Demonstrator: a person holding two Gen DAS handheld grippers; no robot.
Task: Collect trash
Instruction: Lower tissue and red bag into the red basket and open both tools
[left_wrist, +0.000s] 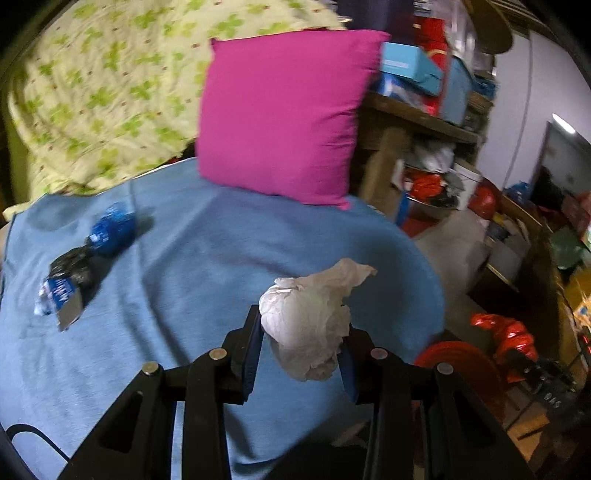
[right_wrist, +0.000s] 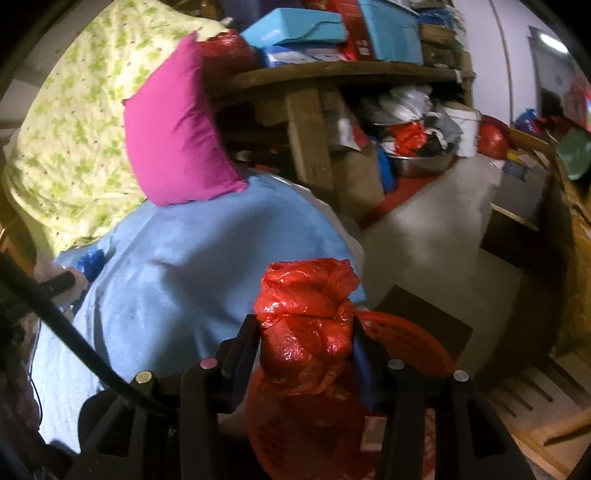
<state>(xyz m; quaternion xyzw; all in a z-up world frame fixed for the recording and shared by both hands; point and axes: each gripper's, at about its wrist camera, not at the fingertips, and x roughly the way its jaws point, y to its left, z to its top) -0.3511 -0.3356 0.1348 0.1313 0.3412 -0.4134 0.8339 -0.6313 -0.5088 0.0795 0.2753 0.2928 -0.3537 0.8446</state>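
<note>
Hand-held gripper, left (left_wrist: 304, 332): clamped on a crumpled white tissue wad (left_wrist: 308, 325), held above the blue blanket (left_wrist: 184, 258) of the bed.
Wrappers, far left: a blue crumpled wrapper (left_wrist: 112, 229) and a black-and-blue packet (left_wrist: 66, 288) lie on the blanket, uncollected.
Pink pillow (left_wrist: 280, 114): upright at the far end of the bed.
Hand-held gripper, right (right_wrist: 306, 332): clamped on a bunched red plastic bag (right_wrist: 306, 317), over the red basket (right_wrist: 417, 347) on the floor, right of the bed.
Step in hand: carrying two pieces to the basket, as I judge it.
Next move: release the bag over the basket; swing the tissue rightward, then return for the wrappers.
</note>
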